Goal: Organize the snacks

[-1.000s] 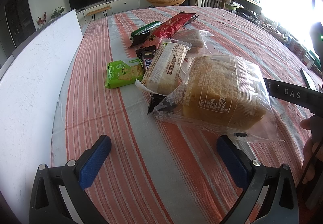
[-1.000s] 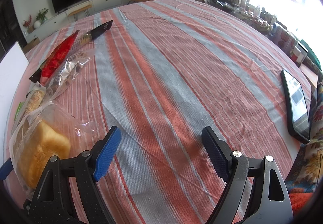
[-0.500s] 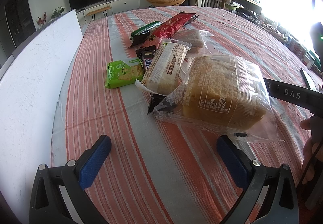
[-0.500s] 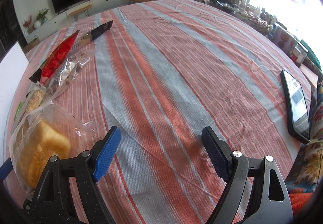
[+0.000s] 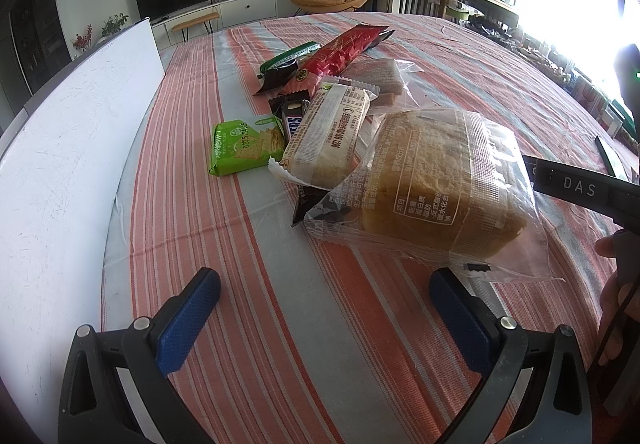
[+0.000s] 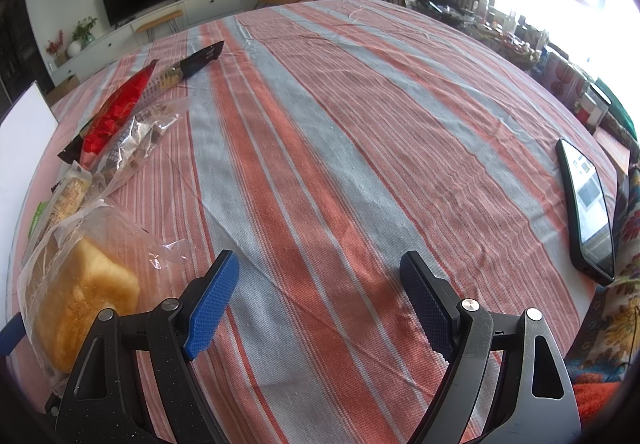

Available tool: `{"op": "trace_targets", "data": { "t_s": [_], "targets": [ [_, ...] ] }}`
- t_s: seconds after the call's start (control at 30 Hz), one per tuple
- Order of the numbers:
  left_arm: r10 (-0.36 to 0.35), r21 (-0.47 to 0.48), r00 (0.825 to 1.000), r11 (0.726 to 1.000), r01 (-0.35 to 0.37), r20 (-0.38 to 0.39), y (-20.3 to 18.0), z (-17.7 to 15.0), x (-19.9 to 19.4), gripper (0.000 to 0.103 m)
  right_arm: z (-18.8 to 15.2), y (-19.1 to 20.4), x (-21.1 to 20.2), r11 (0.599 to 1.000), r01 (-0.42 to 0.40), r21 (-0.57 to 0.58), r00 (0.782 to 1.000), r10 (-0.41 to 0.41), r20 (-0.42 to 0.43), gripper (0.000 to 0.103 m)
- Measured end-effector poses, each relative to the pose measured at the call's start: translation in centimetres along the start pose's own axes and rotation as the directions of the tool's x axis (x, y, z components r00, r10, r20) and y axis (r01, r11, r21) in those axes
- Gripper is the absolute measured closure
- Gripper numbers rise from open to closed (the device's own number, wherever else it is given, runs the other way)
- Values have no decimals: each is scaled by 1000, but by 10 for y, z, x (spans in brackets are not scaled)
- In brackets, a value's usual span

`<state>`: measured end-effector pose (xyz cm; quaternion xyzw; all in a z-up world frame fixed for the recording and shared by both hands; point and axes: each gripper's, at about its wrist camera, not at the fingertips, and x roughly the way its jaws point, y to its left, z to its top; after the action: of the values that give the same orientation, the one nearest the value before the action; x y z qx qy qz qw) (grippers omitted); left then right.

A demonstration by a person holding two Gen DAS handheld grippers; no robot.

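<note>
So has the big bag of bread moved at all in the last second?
No. In the left wrist view the bread bag lies where it did, its corner overlapping the same dark wrapper and the same tablecloth stripes.
</note>
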<state>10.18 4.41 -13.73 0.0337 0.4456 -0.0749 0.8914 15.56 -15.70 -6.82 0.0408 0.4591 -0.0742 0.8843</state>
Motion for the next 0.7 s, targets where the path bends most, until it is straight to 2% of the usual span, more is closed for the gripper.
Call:
{"op": "trace_targets", "data": {
  "t_s": [0.17, 0.3, 0.47, 0.63, 0.7],
  "targets": [
    [-3, 3, 1000, 1000, 3, -4, 0, 0, 0, 0, 0, 0, 0, 1000, -1, -1, 1000, 1, 0, 18],
    [-17, 19, 998, 1000, 18, -56, 2, -7, -7, 0, 0, -1, 0, 1000, -2, 0, 1000, 2, 0, 18],
    [-101, -14, 991, 995, 100, -86, 12, -18, -28, 0, 0, -1, 0, 1000, -3, 0, 1000, 3, 0, 18],
    [-148, -59, 989, 987, 148, -8, 19, 16, -49, 1, 0, -1, 0, 1000, -4, -1, 1000, 4, 0, 18],
    [-132, -85, 991, 988, 132, 7, 23, 36, -50, 1, 0, -1, 0, 1000, -5, 0, 1000, 5, 0, 18]
  ]
}}
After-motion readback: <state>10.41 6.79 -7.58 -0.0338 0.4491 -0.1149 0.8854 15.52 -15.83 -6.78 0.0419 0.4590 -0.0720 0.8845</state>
